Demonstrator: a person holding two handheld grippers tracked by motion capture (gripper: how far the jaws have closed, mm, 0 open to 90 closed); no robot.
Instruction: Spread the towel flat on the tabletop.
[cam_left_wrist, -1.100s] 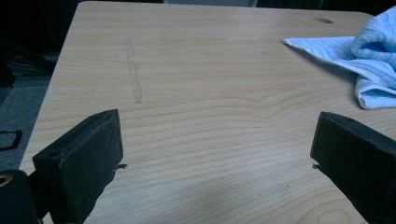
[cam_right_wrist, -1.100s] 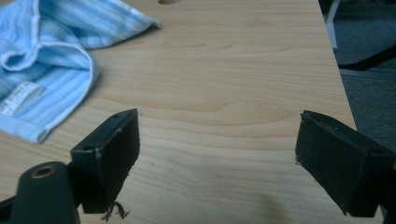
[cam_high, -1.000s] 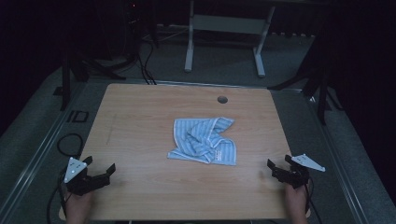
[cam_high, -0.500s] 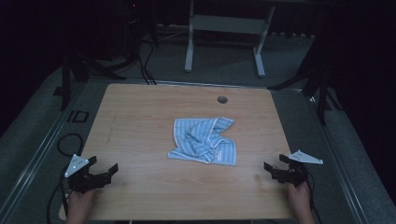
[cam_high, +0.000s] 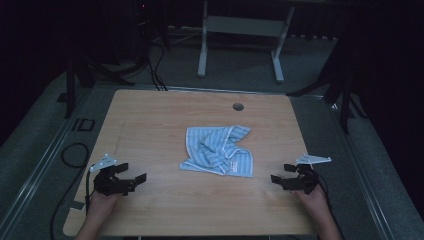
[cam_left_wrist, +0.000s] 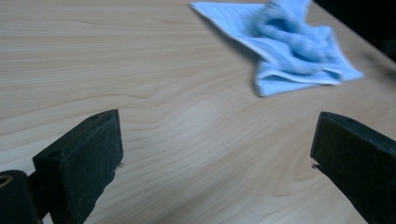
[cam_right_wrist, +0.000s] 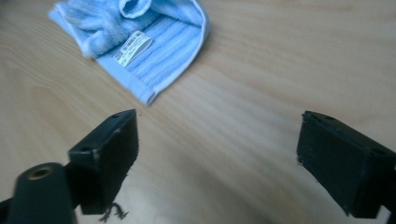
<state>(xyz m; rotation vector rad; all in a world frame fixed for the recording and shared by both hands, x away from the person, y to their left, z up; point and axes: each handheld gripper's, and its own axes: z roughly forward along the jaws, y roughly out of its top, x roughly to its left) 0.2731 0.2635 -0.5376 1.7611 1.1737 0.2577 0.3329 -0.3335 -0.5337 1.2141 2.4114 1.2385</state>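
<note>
There is one blue striped towel (cam_high: 218, 150), all crumpled, lying in the middle of the wooden counter (cam_high: 150, 120). There are two grippers. The left gripper (cam_high: 134, 180) sits near the front left corner of the counter, and its jaws are wide apart with nothing between them. The right gripper (cam_high: 281, 173) sits near the front right edge, well away from the towel, and its jaws are wide apart too, holding nothing. One small white label (cam_right_wrist: 132, 47) is sewn on the towel. It has tiny print, too small to read.
</note>
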